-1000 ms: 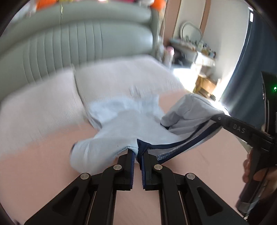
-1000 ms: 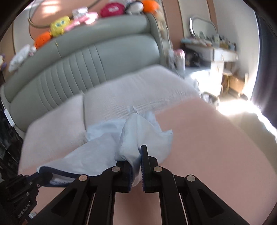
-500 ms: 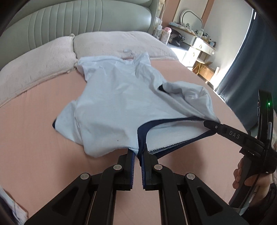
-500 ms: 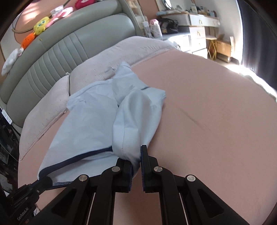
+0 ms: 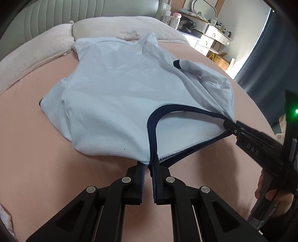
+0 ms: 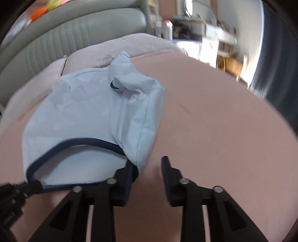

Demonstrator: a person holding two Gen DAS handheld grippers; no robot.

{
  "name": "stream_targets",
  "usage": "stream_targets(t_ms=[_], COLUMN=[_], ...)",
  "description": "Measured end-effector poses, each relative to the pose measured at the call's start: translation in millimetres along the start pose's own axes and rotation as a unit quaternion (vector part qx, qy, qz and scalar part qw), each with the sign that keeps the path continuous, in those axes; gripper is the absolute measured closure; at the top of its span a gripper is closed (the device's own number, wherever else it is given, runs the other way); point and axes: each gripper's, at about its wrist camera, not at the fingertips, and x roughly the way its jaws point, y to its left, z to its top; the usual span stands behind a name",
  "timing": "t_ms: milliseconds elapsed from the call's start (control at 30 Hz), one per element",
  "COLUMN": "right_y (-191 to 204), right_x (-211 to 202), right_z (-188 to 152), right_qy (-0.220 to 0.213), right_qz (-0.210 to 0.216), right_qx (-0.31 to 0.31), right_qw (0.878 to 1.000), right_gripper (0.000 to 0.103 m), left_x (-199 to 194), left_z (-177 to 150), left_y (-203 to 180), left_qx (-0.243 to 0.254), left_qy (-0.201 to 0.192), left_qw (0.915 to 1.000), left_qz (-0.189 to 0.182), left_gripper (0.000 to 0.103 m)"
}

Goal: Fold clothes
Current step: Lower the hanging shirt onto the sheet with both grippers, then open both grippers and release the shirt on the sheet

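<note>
Left tool (image 5: 149,168) tight on shirt (image 5: 119,96) hem (image 5: 151,141), garment ahead.

We see a bed (image 5: 46,149) in a pink sheet, two pale ribbed pillows (image 5: 111,24) at its far end against a grey-green padded headboard (image 6: 74,31). Far right stand a white dresser (image 5: 210,35) with an oval mirror (image 5: 203,5), cardboard boxes (image 5: 222,59), and dark blue curtains (image 5: 260,61) beside bright daylight.

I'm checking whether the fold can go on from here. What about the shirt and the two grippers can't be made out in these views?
- Shirt, both views: its underside lies hidden against the bed.
- Left sleeve, left wrist view: tucked under the body.
- Left gripper, right wrist view: cut off by the frame edge.
- Right gripper, right wrist view: blurred; cloth covers one fingertip, so contact is unclear.
</note>
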Motion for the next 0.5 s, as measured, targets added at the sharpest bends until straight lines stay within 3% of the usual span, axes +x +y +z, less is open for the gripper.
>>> stream_targets(t_ms=[67, 167, 267, 300, 333, 400, 500], right_y=[13.8, 33.0, 49.2, 54.6, 59.7, 67.2, 71.2], right_x=[-3.7, -3.6, 3.8, 6.9, 10.5, 16.7, 23.5], right_z=[-1.0, -2.8, -4.1, -4.7, -4.8, -2.4, 4.4], right_qy=[-0.031, -0.070, -0.087, -0.091, -0.094, -0.098, -0.111], right_qz=[-0.044, -0.110, -0.143, -0.152, -0.161, -0.171, -0.198], right_qx=[-0.056, -0.134, -0.198, -0.218, -0.236, -0.257, -0.269], right_qw=[0.997, 0.982, 0.966, 0.960, 0.954, 0.946, 0.936], right_gripper=[0.054, 0.043, 0.043, 0.043, 0.043, 0.043, 0.043], left_x=[5.3, 7.2, 9.8, 10.2, 10.2, 10.4, 13.5], left_z=[0.5, -0.1, 0.1, 0.7, 1.6, 3.6, 8.8], left_y=[4.2, 2.8, -1.8, -2.8, -3.5, -4.9, -7.1], left_qx=[-0.015, -0.023, -0.019, -0.020, -0.021, -0.023, -0.011], left_qy=[0.004, -0.011, -0.020, -0.023, -0.028, -0.037, -0.047], left_qw=[0.9999, 0.9994, 0.9990, 0.9989, 0.9987, 0.9982, 0.9958], left_qz=[0.003, 0.025, 0.035, 0.035, 0.036, 0.042, 0.077], left_gripper=[0.096, 0.089, 0.063, 0.044, 0.034, 0.033, 0.033])
